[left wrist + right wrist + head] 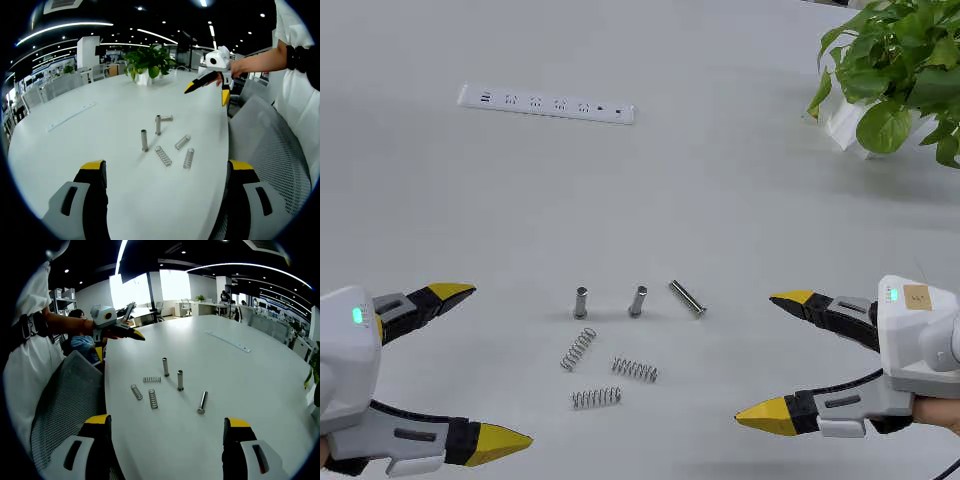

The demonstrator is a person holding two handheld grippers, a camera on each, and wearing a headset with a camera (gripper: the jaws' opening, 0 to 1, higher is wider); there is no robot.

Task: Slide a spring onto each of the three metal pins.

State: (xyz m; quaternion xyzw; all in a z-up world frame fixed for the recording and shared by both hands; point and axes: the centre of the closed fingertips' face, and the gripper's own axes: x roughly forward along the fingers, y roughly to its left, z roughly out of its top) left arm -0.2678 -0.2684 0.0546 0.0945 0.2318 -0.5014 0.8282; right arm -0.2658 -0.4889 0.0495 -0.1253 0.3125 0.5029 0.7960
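Left gripper (485, 365) first, down at the near left edge of the table (720, 180), jaws spread wide with nothing between them. Moving right, we meet the work: the left pin (581, 302) stands upright, and just nearer than it lies the left spring (578, 349), flat, its long axis on a slant from near-left to far-right, pointing roughly up at that pin. That spring is the closest piece to the left gripper, ahead and to the right of its tips, so I'd judge this hand has the shorter reach for a first pick. Nearest the person lies the near spring (596, 398), long axis straight across, left to right. On to the middle spring (634, 369), lying nearly across too and dipping slightly toward the right, with the middle pin (638, 301) upright beyond it. Then the right pin (687, 298), flat on its side, its axis slanting from far-left to near-right. It looks nearer the right gripper (772, 356), which hovers at the near right, jaws equally wide, empty, tips aimed inward at the parts. All three pins are bare, no spring threaded yet. Writing? Far back, the power strip (545, 104) carries marks too small to read, and the potted plant (895, 70) at the far right shows no label.
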